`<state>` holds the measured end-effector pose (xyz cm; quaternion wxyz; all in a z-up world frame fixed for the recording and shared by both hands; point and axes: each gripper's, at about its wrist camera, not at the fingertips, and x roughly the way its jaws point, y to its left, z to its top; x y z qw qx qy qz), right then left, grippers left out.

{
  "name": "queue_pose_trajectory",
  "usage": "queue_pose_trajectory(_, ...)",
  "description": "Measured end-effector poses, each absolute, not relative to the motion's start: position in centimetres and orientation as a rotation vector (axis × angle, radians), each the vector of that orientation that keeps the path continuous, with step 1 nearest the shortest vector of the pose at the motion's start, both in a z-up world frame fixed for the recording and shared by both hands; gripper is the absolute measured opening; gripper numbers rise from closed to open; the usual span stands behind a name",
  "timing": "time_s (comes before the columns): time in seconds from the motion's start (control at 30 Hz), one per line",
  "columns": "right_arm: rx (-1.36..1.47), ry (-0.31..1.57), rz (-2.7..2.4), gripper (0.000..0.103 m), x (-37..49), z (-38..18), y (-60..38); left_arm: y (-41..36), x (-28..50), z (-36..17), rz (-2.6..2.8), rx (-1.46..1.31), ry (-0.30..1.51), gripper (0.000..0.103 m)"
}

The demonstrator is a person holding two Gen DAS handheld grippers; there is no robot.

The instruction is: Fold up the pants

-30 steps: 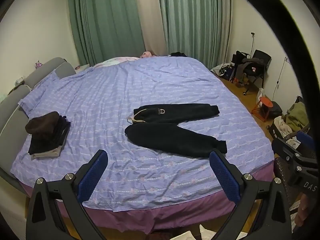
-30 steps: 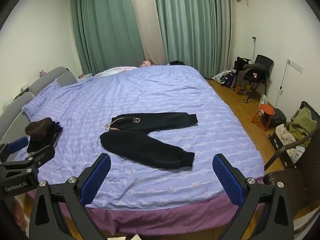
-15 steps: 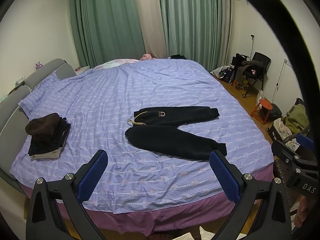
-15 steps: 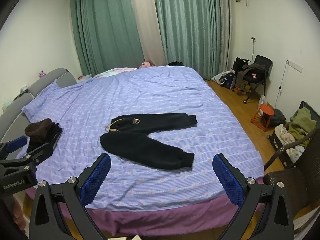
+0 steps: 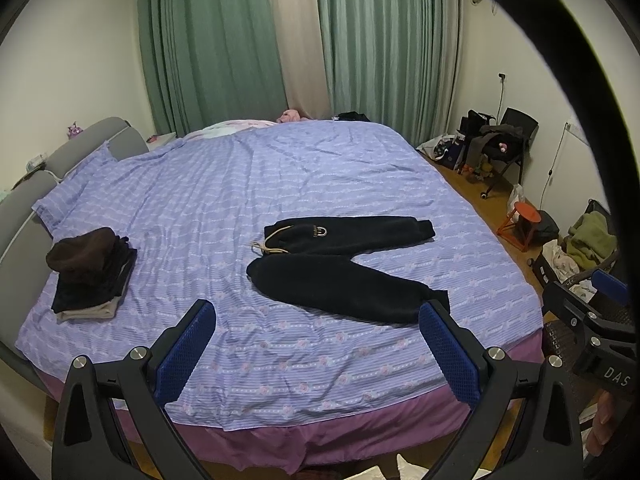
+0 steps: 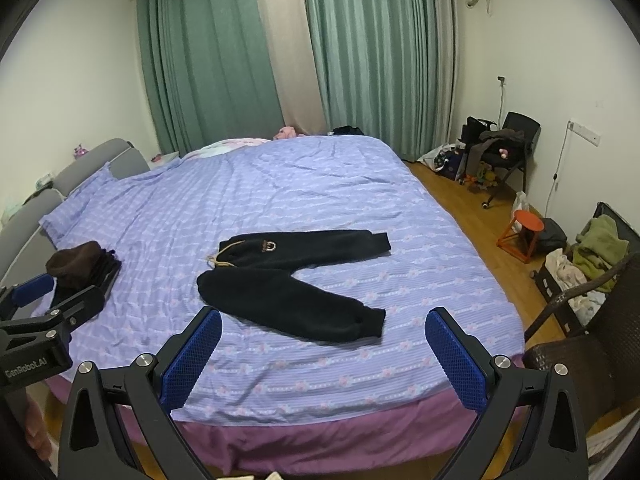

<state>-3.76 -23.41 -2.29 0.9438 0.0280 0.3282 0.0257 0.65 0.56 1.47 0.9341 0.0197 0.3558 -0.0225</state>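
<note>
Jaws of both grippers spread wide as before, pants (image 5: 344, 268) unmoved, unfolded on bed (image 5: 240, 184), view barely shifted

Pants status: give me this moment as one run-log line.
pants: flat on bed, legs splayed, unfolded | left gripper: open, empty | right gripper: open, empty | phase: pre-grasp

Green curtains (image 6: 224, 60) hang behind the purple-sheeted bed (image 6: 320, 184); wooden floor (image 6: 472, 208), cream walls (image 6: 560, 40).
</note>
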Motion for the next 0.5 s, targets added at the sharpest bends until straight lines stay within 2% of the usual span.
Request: queue_pose_trajectory(0.5, 0.056, 0.672, 0.052, 0.102, -3.54, -2.41, -23.27, 0.90, 1.26, 1.34, -0.047, 0.034, 0.733, 0.103)
